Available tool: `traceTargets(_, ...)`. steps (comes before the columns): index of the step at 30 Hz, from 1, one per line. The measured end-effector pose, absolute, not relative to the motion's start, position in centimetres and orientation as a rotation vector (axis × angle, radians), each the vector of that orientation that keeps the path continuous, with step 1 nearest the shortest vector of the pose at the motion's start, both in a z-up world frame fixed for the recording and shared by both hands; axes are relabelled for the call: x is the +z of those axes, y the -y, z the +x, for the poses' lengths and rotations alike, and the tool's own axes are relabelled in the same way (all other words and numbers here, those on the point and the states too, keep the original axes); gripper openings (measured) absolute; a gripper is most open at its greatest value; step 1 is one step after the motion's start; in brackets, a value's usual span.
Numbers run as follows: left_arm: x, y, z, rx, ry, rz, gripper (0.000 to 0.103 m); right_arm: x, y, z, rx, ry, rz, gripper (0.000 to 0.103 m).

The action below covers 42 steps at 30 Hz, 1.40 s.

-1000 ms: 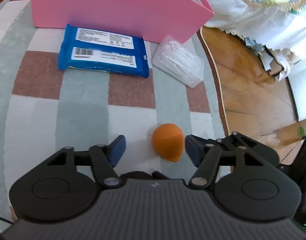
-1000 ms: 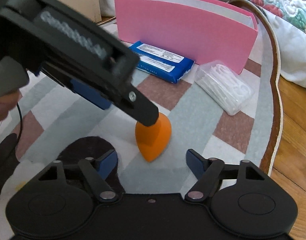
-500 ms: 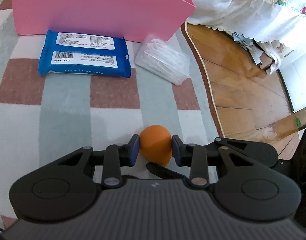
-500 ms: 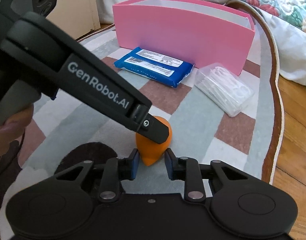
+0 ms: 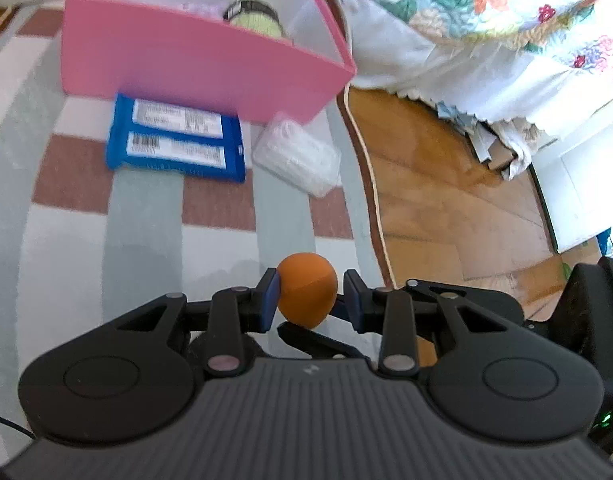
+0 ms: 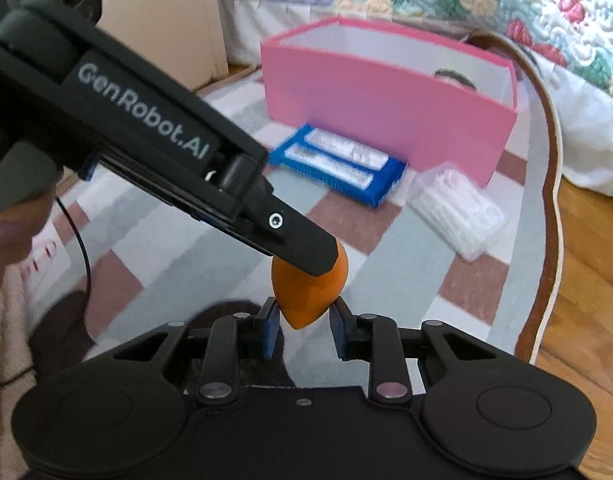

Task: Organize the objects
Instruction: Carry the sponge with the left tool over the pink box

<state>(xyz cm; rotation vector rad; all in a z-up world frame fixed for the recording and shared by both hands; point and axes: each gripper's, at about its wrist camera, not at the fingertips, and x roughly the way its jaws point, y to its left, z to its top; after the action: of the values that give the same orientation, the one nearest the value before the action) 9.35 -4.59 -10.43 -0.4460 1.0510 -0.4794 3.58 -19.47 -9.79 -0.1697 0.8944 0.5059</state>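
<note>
A: Where is the orange sponge (image 5: 305, 295) right now?

B: Between both sets of tongs at once. The left tongs (image 5: 309, 300) are drawn in narrow on its round end, blue pads pressed to either side. The right tongs (image 6: 302, 322) are pinched just as narrow on its pointed end.

A: So both are holding it?

B: Yes. In the right wrist view the left tool reaches in from the upper left, its black finger lying over the top of the sponge while the right pads clamp the tip below. The sponge looks clear of the checked rug (image 5: 142, 248), though how far up I cannot tell.

A: What else is on the rug?

B: At the far side stands a pink box (image 5: 194, 64), open on top, with a pale round thing with a dark rim inside near its right end; the view is too blurred to name it. Just in front of the box lies a blue wipes pack (image 5: 178, 140), and right of that a clear plastic case (image 5: 298, 156), near the box's right corner.

A: And beyond the rug?

B: Wooden floor (image 5: 446, 208) to the right, and a floral quilt (image 5: 486, 4) hanging over white fabric at the far right.

A: Any sign of the person?

B: A fingertip (image 6: 6, 232) at the left edge of the right wrist view, on the left tool's handle.
</note>
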Motion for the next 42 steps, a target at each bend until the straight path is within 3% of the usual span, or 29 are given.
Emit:
traceTargets(16, -1.6, 3.1, 11.1, -0.480, -0.928, -0.409, 0.034, -2.7, 18.8, 6.6, 0.538, -0.742, -0.253, 0.032)
traceTargets(28, 3.5, 1.2, 19.2, -0.357, -0.936, -0.322, 0.033, 2.9, 16.5, 15.3, 0.599, -0.746, -0.266, 0.032)
traceTargets(35, 2.6, 0.9, 25.7, -0.252, -1.013, -0.320, 0.034, 2.0, 15.2, 21.7, 0.620, -0.801, -0.248, 0.032)
traceTargets(42, -1.6, 2.7, 30.4, -0.277, -1.119, -0.402, 0.033, -0.7, 17.5, 27.1, 0.565, -1.013, -0.073, 0.032)
